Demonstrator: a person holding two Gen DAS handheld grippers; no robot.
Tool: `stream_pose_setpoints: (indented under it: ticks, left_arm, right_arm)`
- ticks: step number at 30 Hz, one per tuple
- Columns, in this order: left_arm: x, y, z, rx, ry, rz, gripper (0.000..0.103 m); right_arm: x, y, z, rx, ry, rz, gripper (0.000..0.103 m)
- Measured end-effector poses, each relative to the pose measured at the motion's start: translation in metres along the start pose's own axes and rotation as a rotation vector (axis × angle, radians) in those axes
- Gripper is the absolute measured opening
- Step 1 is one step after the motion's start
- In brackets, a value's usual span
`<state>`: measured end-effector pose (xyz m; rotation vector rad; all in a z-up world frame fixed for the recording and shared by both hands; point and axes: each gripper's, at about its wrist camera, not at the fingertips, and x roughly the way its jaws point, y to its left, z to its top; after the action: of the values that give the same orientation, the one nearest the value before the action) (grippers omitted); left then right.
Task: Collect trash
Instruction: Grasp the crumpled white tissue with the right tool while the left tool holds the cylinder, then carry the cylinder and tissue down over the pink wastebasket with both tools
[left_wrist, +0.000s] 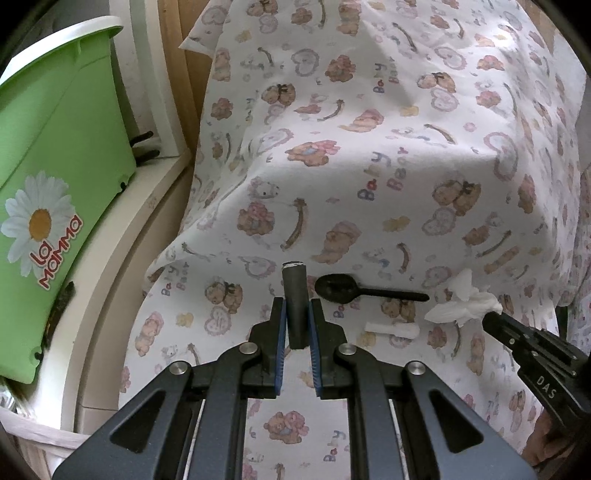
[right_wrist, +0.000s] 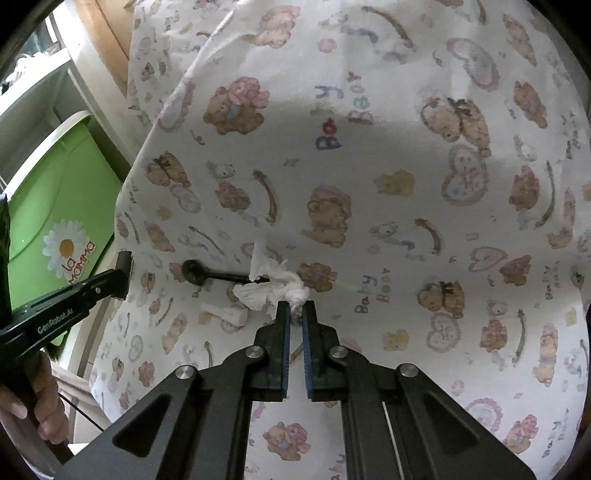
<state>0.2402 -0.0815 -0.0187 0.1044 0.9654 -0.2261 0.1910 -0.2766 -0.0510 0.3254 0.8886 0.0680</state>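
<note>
My left gripper (left_wrist: 295, 306) is shut on a dark grey tube (left_wrist: 294, 295) and holds it just above the teddy-bear cloth (left_wrist: 369, 166). It also shows at the left of the right wrist view (right_wrist: 123, 275). My right gripper (right_wrist: 296, 306) is shut on a crumpled white tissue (right_wrist: 269, 284), seen too in the left wrist view (left_wrist: 463, 301). A black plastic spoon (left_wrist: 354, 291) lies on the cloth between the two grippers. A small white rolled paper (left_wrist: 391, 329) lies just in front of the spoon.
A green bin (left_wrist: 55, 184) with a daisy and "La Mamma" label stands to the left, beside the cloth-covered table, on a cream ledge (left_wrist: 122, 258). The cloth hangs over the table's left edge.
</note>
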Motion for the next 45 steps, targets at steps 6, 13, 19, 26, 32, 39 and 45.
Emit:
stream_pose_setpoints:
  ticks: [6,13,19,26,32,39,45]
  left_arm:
    - [-0.005,0.004,0.001,0.008,-0.015,0.024,0.011]
    - [-0.008,0.008,-0.008,0.009,-0.014,0.042,0.011]
    - [-0.026,0.004,-0.024,0.03,-0.045,0.046,0.011]
    - [-0.05,-0.006,-0.053,0.03,-0.064,0.052,0.011]
    - [-0.086,0.004,-0.079,-0.017,-0.049,0.022,0.011]
    - [-0.137,-0.014,-0.121,0.061,-0.086,-0.022,0.011]
    - [-0.167,-0.028,-0.152,0.133,-0.14,0.056,0.011]
  right_arm:
    - [-0.018,0.0,-0.005,-0.044,-0.028,-0.013,0.007]
    - [-0.034,0.003,-0.014,-0.065,-0.042,-0.024,0.007]
    - [-0.043,0.016,-0.024,-0.123,-0.051,-0.041,0.007]
    - [-0.065,0.032,-0.034,-0.153,-0.07,-0.028,0.007]
    - [-0.11,0.062,-0.056,-0.258,-0.043,0.008,0.007]
    - [-0.166,0.071,-0.098,-0.251,-0.061,0.058,0.007]
    - [-0.206,0.081,-0.138,-0.338,-0.076,0.049,0.007]
